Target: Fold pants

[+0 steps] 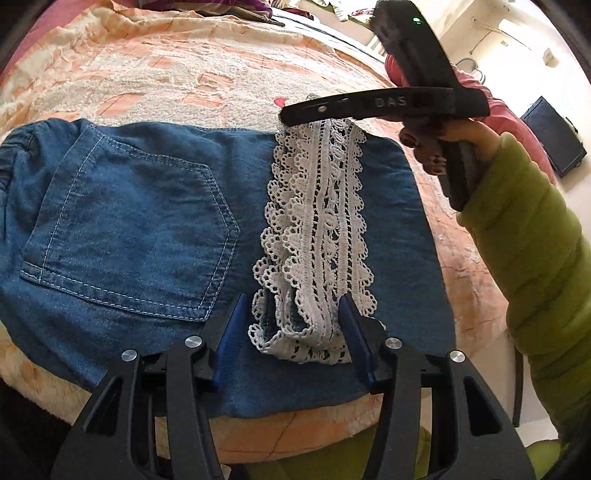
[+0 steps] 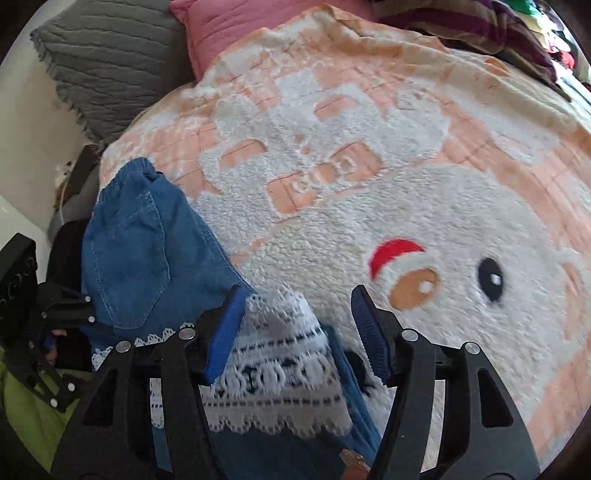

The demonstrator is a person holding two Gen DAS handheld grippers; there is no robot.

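Observation:
Blue denim pants [image 1: 129, 221] lie folded on a peach and white fleece blanket [image 1: 166, 74], back pocket up. Their white lace hem [image 1: 321, 229] rests on top, running from the near edge to the far edge. My left gripper [image 1: 291, 328] straddles the near end of the lace; its right pad touches the lace, its left pad stands just clear. My right gripper [image 2: 295, 325] hangs over the far end of the lace hem [image 2: 280, 369] with its fingers apart, the lace beside the left finger and bare blanket by the right. The pants' waist [image 2: 129, 251] lies to its left.
A hand in a green sleeve [image 1: 535, 277] holds the right gripper at the bed's right side. A grey pillow [image 2: 103, 66], a pink pillow [image 2: 229, 29] and a pile of clothes [image 2: 498, 33] line the far side. The bed's edge runs just below the pants.

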